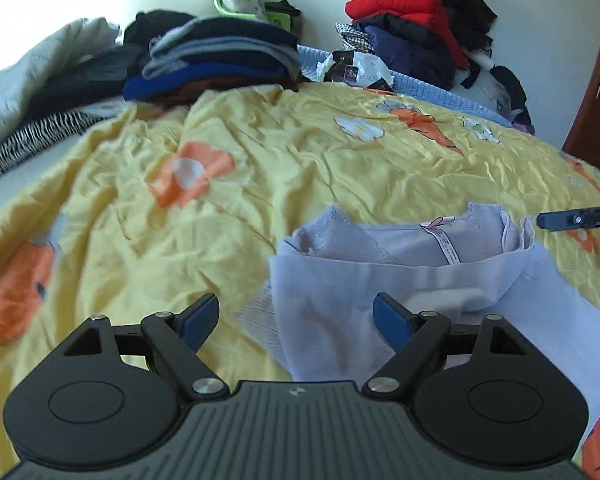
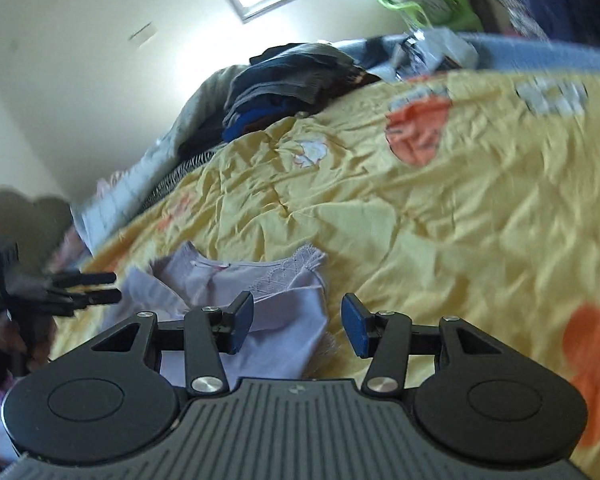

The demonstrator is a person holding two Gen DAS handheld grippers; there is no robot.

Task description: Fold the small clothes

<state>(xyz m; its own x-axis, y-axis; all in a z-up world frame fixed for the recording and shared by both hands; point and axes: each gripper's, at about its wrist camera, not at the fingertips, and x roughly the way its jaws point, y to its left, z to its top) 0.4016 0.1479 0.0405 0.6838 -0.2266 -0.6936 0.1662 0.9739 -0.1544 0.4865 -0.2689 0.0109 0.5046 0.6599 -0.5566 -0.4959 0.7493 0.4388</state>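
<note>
Left wrist view:
Left tool (image 1: 296,316): standing spread wide, pinching nothing.
Lilac underwear (image 1: 400,280): lying on the yellow bedspread (image 1: 260,152), just ahead.

Right wrist view:
Right tool (image 2: 297,326): hovering part-spread, empty.
Lilac underwear (image 2: 276,300): lying beneath its left finger.

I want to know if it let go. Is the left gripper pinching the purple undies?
Apart. In the left wrist view the left gripper has its jaws spread wide, with the purple undies lying loose on the yellow blanket.

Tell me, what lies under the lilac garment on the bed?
The lilac garment lies on the yellow floral quilt. The quilt shows all around it; the part directly beneath is covered.
</note>
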